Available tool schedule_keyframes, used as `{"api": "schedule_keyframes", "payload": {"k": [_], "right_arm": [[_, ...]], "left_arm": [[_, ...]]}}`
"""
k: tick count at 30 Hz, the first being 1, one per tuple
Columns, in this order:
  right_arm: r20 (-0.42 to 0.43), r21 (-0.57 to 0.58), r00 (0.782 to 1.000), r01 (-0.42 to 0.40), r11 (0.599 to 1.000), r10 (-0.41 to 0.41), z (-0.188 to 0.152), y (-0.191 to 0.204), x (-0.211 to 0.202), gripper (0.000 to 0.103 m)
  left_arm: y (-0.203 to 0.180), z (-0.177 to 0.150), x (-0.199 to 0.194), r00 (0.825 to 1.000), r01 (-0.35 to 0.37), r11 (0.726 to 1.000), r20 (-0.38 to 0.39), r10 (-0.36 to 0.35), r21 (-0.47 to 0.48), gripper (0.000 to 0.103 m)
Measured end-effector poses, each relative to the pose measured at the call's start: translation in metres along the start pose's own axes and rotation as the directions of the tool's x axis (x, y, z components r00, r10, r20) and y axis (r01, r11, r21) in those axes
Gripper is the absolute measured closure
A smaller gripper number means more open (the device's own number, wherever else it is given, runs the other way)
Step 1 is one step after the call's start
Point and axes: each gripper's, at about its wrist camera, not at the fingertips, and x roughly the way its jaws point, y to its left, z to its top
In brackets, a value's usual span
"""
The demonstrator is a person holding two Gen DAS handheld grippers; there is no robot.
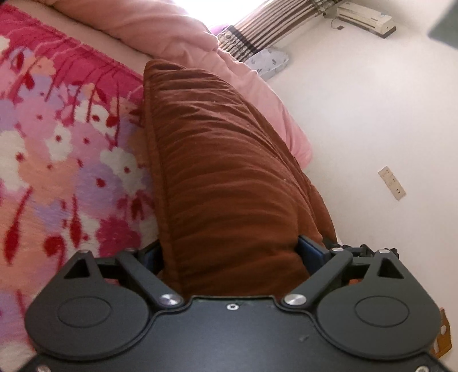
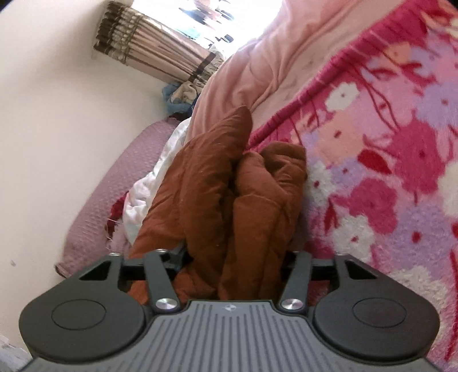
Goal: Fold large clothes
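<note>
Daylight floods in from a window (image 1: 211, 8) at the top of both views and blows out to white glare there. The walls (image 1: 357, 100) read bright. The floral blanket (image 2: 386, 171) smears with motion blur, and fisheye bending curves the edges.

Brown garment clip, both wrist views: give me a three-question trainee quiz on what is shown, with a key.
1. True or false: the brown garment sits between the fingers of both the left gripper and the right gripper.
2. In the left wrist view, what lies beside the garment, opposite the wall? A) flowered blanket B) wooden table C) tiled floor
3. Fill in: in the right wrist view, the fabric beyond the garment's far tip is a ____ quilt.

Key: 1 true; 2 A; 3 pink.
</note>
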Motion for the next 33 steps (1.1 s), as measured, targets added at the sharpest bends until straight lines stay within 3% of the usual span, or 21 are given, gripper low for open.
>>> {"api": "schedule_keyframes", "payload": {"k": [4, 8, 11, 15, 18, 21, 24, 27, 28, 33], "right_arm": [[-0.009, -0.021, 0.999, 0.038, 0.999, -0.038, 0.003, 0.010, -0.009, 0.023], [0.064, -0.126, 0.982, 0.186, 0.974, -0.180, 0.002, 0.043, -0.040, 0.021], [0.207, -0.261, 0.931, 0.349, 0.900, -0.301, -0.012, 0.087, -0.062, 0.026], [0.367, -0.393, 0.853, 0.504, 0.769, -0.371, -0.052, 0.154, -0.076, 0.042], [0.390, -0.445, 0.841, 0.529, 0.723, -0.376, -0.086, 0.186, -0.070, 0.056], [0.400, -0.479, 0.820, 0.567, 0.670, -0.409, -0.115, 0.196, -0.055, 0.065], [0.430, -0.475, 0.758, 0.652, 0.591, -0.490, -0.131, 0.189, -0.038, 0.067], [0.443, -0.461, 0.713, 0.701, 0.545, -0.543, -0.136, 0.177, -0.029, 0.069], [0.445, -0.460, 0.705, 0.709, 0.534, -0.553, -0.137, 0.174, -0.026, 0.070], [0.417, -0.443, 0.717, 0.697, 0.564, -0.559, -0.132, 0.158, -0.019, 0.071]], "left_arm": [[-0.025, 0.001, -0.030, 0.993, -0.119, 0.986, 0.027, 0.117, 0.116, 0.010], [-0.062, -0.002, -0.066, 0.960, -0.280, 0.932, 0.094, 0.265, 0.229, 0.011], [-0.087, -0.010, -0.086, 0.941, -0.331, 0.913, 0.156, 0.301, 0.239, 0.011], [-0.120, -0.026, -0.088, 0.915, -0.375, 0.898, 0.250, 0.318, 0.230, 0.011], [-0.139, -0.049, -0.074, 0.890, -0.423, 0.873, 0.293, 0.350, 0.244, 0.011], [-0.145, -0.072, -0.048, 0.892, -0.430, 0.864, 0.269, 0.362, 0.261, 0.011], [-0.137, -0.085, -0.024, 0.900, -0.428, 0.867, 0.210, 0.383, 0.253, 0.013], [-0.129, -0.094, -0.009, 0.882, -0.467, 0.842, 0.207, 0.423, 0.271, 0.014], [-0.125, -0.095, -0.006, 0.883, -0.465, 0.844, 0.203, 0.423, 0.267, 0.013], [-0.113, -0.094, -0.012, 0.886, -0.457, 0.858, 0.205, 0.416, 0.234, 0.012]]}}
